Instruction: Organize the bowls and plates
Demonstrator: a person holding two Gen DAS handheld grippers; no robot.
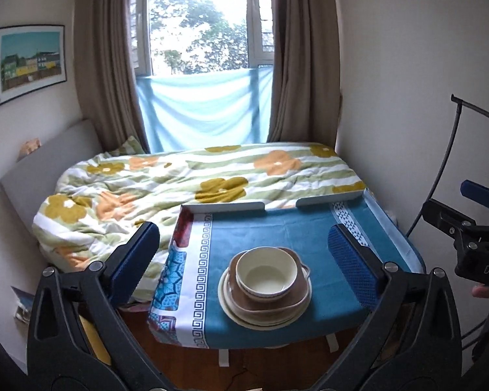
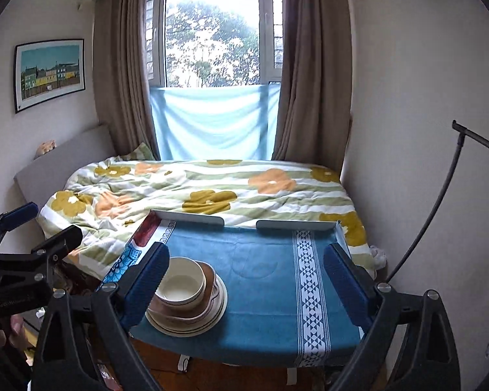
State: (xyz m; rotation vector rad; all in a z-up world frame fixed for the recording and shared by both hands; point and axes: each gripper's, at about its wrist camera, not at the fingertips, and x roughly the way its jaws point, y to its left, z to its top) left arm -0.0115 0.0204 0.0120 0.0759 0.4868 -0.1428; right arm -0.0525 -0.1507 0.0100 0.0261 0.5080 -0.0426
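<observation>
A cream bowl (image 1: 266, 277) (image 2: 182, 285) sits on top of a brown squarish dish (image 1: 270, 304) (image 2: 210, 306), which rests on cream plates (image 1: 241, 314) (image 2: 192, 327). The stack stands near the front of a small table covered with a blue cloth (image 1: 277, 224) (image 2: 260, 293). My left gripper (image 1: 243, 238) is open and empty, held back from and above the stack. My right gripper (image 2: 247, 254) is also open and empty, and the stack lies beside its left finger (image 2: 150, 273). Each gripper shows at the edge of the other's view.
A bed with a flowered duvet (image 1: 179, 182) (image 2: 212, 189) lies behind the table, under a curtained window (image 1: 205, 32). A white wall and a black curved rod (image 1: 446, 150) (image 2: 440, 195) are on the right. Low white rails (image 1: 225, 208) edge the table's far side.
</observation>
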